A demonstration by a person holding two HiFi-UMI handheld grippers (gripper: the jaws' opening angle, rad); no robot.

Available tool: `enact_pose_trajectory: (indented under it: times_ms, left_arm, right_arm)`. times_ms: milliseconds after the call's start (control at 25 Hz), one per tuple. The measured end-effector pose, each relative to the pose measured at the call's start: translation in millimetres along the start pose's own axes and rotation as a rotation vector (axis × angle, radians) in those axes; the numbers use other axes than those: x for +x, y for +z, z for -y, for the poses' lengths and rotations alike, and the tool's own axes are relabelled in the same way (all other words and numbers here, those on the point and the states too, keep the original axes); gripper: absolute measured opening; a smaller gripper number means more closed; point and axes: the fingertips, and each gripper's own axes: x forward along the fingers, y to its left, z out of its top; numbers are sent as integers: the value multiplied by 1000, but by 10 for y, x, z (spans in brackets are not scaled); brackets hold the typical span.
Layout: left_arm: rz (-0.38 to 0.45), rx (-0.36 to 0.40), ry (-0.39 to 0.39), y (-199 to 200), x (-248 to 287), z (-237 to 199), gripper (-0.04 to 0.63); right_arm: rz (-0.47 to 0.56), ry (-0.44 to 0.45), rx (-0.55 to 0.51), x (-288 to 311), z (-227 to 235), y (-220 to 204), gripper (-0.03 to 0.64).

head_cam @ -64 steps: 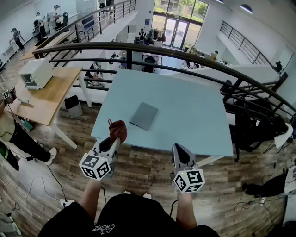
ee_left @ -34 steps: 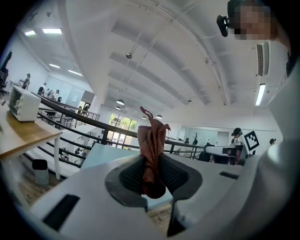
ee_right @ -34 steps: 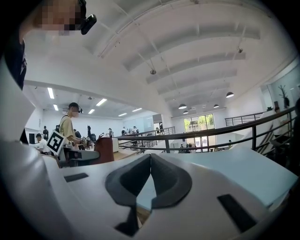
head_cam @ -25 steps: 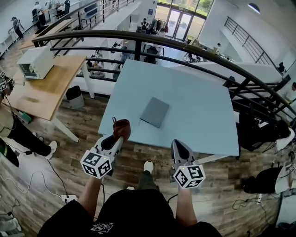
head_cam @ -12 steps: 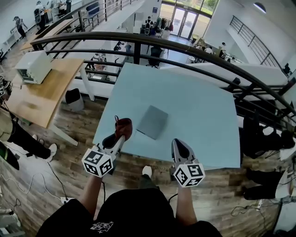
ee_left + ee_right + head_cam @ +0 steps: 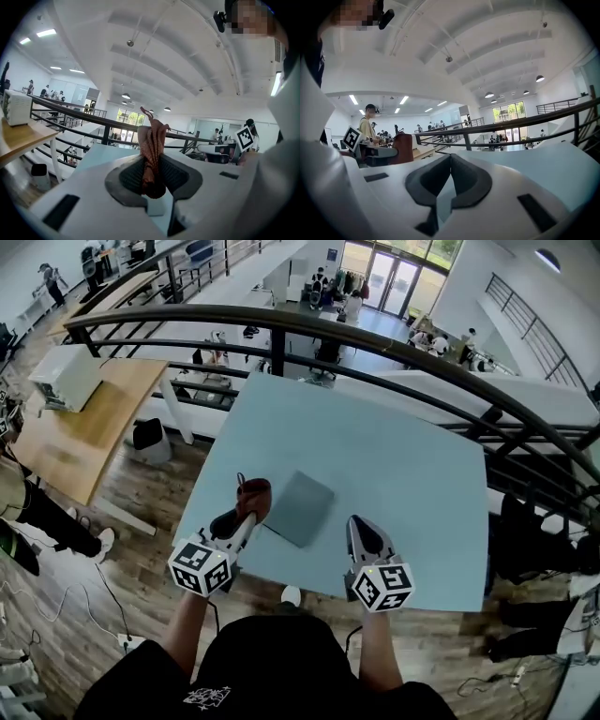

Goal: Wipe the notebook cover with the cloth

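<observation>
Table [image 6: 394, 456] holds notebook [image 6: 298, 508], seen only overhead; left tongs [image 6: 152, 161] pinch cloth [image 6: 151, 136], right tongs [image 6: 451, 159] clenched.

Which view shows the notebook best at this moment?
The head view: the grey notebook lies closed on the pale blue table, whole cover in sight, right of the cloth in the left gripper. The left gripper view and right gripper view show none of it, only tabletop and railing beyond their jaws.
</observation>
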Motion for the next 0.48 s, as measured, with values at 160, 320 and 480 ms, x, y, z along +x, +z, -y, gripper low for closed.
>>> enact_pose_trajectory:
  times_ms: [160, 320, 480]
  left_arm:
    - [-28, -6, 19, -35, 378, 53, 89]
    - [-76, 2, 28, -121, 635, 87, 89]
    - [-115, -9, 18, -177, 806, 170, 89]
  right_arm:
    - [-44, 49, 7, 182, 258, -86, 6]
    - [-107, 103, 10, 361, 389, -237, 6]
    - [-167, 156, -6, 433, 448, -329, 6]
